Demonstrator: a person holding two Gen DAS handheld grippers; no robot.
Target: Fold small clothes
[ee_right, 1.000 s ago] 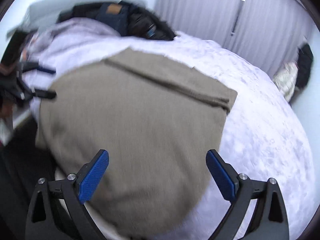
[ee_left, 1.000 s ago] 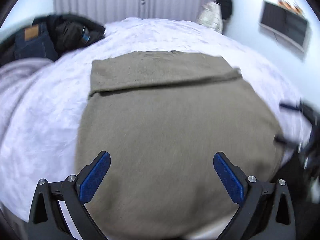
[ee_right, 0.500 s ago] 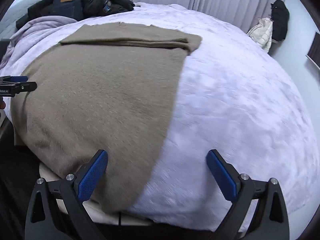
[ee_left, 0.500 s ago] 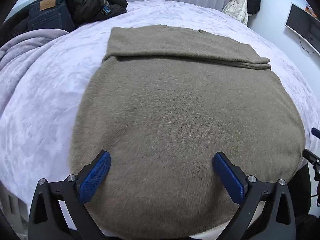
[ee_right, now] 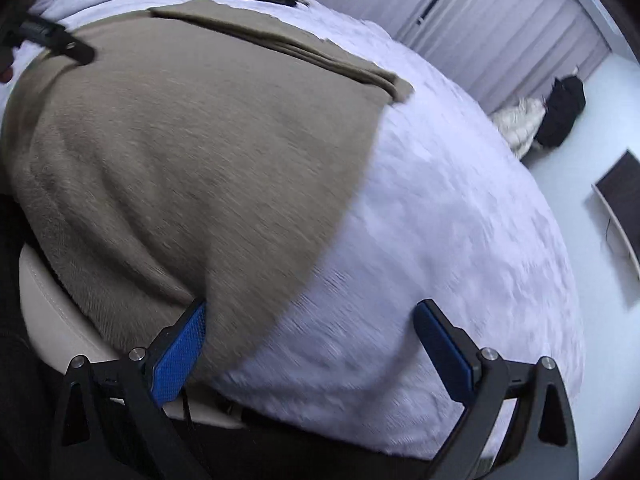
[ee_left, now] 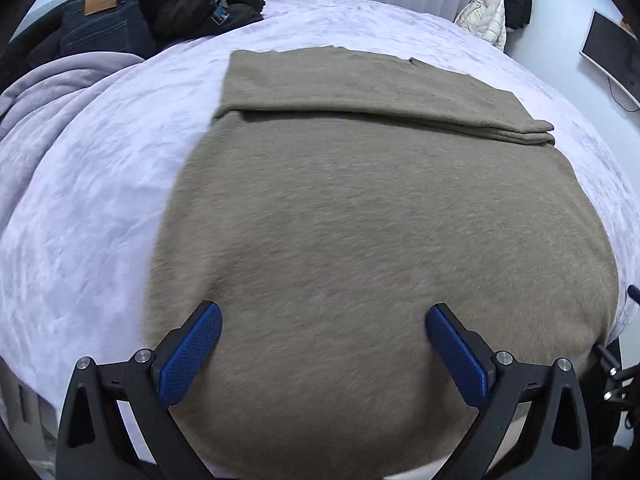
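Note:
A taupe knit garment (ee_left: 360, 216) lies flat on a lilac bed cover (ee_left: 88, 184), its far part folded over into a band (ee_left: 360, 88). My left gripper (ee_left: 324, 340) is open and empty, low over the garment's near hem. My right gripper (ee_right: 310, 340) is open and empty at the garment's (ee_right: 192, 152) near right corner; its left pad (ee_right: 180, 356) is against the cloth edge and the other pad is over the bed cover (ee_right: 440, 216). The left gripper shows at the far left in the right wrist view (ee_right: 52, 38).
Dark jeans and black clothes (ee_left: 160, 16) are piled at the bed's far left by a lilac blanket (ee_left: 52, 88). Jackets (ee_left: 500, 8) hang near the curtains. A dark screen (ee_left: 612, 60) is on the right wall. The bed's near edge (ee_right: 52, 312) drops to the dark floor.
Both grippers have come lower and nearer the garment's near edge. The right gripper has swung right to the near right corner and tilted. Both stay open.

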